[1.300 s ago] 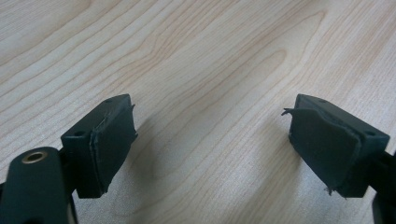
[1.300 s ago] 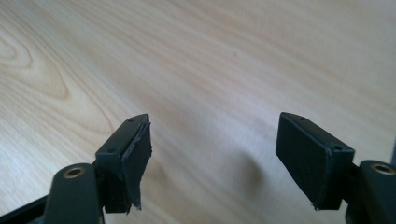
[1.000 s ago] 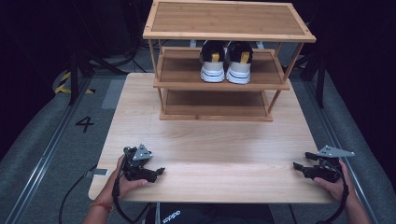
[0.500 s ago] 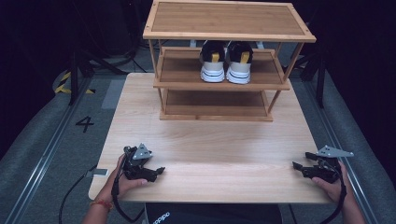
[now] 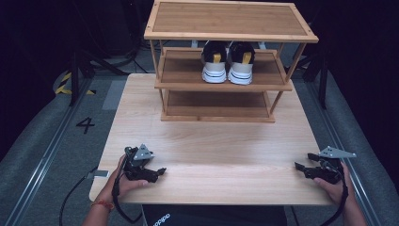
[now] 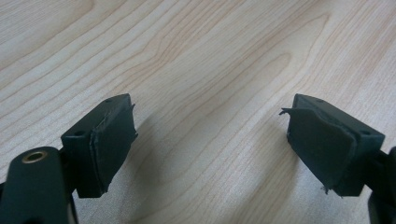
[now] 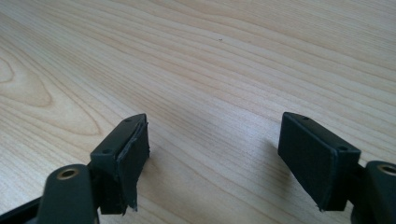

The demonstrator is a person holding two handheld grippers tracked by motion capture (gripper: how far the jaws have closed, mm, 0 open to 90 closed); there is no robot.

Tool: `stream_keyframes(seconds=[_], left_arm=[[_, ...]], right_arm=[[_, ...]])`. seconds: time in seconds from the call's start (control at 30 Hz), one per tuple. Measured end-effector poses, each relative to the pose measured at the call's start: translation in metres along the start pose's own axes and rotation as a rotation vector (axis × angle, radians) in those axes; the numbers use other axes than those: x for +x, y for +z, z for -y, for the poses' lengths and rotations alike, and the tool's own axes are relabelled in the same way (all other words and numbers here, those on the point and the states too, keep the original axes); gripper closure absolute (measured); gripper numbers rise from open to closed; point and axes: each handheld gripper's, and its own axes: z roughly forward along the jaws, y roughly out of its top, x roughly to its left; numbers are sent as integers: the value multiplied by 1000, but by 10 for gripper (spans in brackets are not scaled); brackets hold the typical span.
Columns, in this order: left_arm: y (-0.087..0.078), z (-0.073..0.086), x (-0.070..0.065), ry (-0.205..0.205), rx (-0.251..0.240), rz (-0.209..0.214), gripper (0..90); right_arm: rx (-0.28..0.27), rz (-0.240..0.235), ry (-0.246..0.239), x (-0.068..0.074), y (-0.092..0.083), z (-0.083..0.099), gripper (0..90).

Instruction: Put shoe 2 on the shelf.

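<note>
Rack stands at the far side of the table, well beyond both sets of your fingers. Three tiers. Top tier: bare board. Middle tier: one pair of shoes, side by side, touching, heels toward you, white soles, yellow heel tabs. Bottom tier: bare as far as the high view shows; its back part lies in shadow.

Your left gripper rests near the near-left edge of the table, held in your left hand. Fingers released, spread wide, nothing between them. Your right gripper rests near the near-right edge in your right hand. Fingers likewise released, bare wood between them. The two grippers are well apart, tips turned inward toward each other.

High view gives rack, shoes, both hands and the floor. The left gripper view gives what it cannot: pads up close, rubber facing frayed and peeling at the edges, table grain right beneath. The right gripper view shows its pads with a loose strip hanging from one facing, low over the wood; whether they touch it, you cannot tell.

Around: grey floor with a "4" marked to the left of the table, yellow-black tape farther back. Open tabletop lies between your fingers and the rack.
</note>
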Motion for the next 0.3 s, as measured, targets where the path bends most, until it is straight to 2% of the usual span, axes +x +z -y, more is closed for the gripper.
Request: stream_keyframes(seconds=[0.3], left_arm=[[0,-1,1,6,4,0,157]], right_arm=[[-5,12,11,0,-1,1,275]])
